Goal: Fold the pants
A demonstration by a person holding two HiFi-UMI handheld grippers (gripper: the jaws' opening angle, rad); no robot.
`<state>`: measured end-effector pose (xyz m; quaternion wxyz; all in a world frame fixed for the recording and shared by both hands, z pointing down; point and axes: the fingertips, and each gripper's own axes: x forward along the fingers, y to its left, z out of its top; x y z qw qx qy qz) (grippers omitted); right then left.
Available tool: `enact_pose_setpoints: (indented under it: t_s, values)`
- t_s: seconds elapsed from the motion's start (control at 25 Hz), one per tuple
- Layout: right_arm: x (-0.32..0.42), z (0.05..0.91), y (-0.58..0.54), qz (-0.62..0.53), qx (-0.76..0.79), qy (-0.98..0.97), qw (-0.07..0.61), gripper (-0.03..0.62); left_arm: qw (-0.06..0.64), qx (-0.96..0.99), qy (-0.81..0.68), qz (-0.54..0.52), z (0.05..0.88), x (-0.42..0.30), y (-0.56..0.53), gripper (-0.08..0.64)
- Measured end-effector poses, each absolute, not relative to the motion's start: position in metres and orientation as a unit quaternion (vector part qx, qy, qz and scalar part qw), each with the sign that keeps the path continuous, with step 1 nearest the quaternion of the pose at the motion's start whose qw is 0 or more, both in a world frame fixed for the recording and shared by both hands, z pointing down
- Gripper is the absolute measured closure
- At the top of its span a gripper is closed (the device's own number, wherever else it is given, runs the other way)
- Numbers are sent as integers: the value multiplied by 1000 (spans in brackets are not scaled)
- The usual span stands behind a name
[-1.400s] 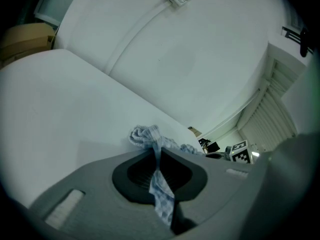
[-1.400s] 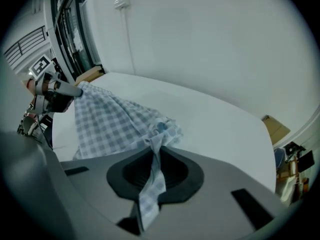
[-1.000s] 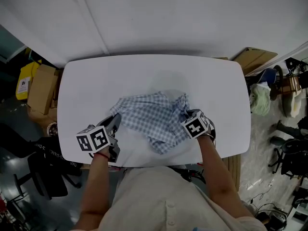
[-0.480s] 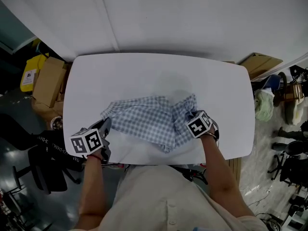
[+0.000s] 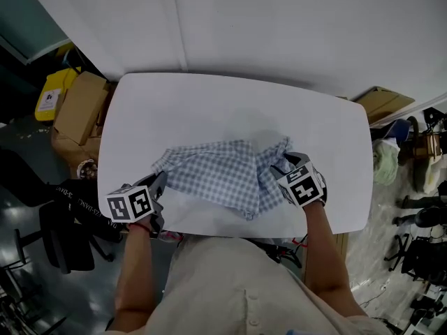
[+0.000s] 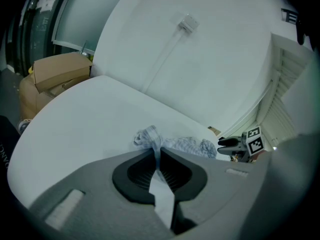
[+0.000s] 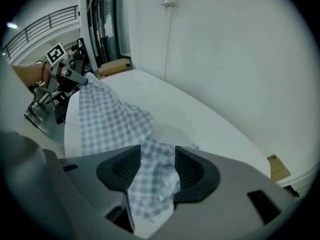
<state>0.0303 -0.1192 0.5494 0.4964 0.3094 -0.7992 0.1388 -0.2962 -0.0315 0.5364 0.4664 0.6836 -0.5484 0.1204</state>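
Observation:
The blue-and-white checked pants lie crumpled and partly spread on the middle of the white table. My left gripper is shut on the pants' left corner near the table's front left; in the left gripper view a thin fold of cloth is pinched between the jaws. My right gripper hovers over the right end of the pants. Its jaws have just been opening and stand wide apart, with checked cloth lying loose between them. The right gripper view also shows the left gripper holding the far corner.
Cardboard boxes and a yellow container stand off the table's left end. A black chair is at the lower left. More cardboard and clutter lie on the floor to the right. A white wall runs behind the table.
My left gripper has pulled the pants' corner leftward, stretching the cloth flatter. My right gripper has risen off the cloth and its jaws have opened.

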Motion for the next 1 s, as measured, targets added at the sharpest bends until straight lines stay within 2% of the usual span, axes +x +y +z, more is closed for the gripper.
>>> enact_pose_setpoints:
  t_s: [0.32,0.64,1.0]
  values:
    - [-60,507,-94,113,207,-865,443,367,463,679,-559,111,530,-318,-12,529]
    - [-173,509,-62,67,42,-891,446,396,476,641,-593,108,541,-360,34,529]
    - [-255,513,-34,36,-25,-895,445,400,492,584,-639,94,558,-421,92,529]
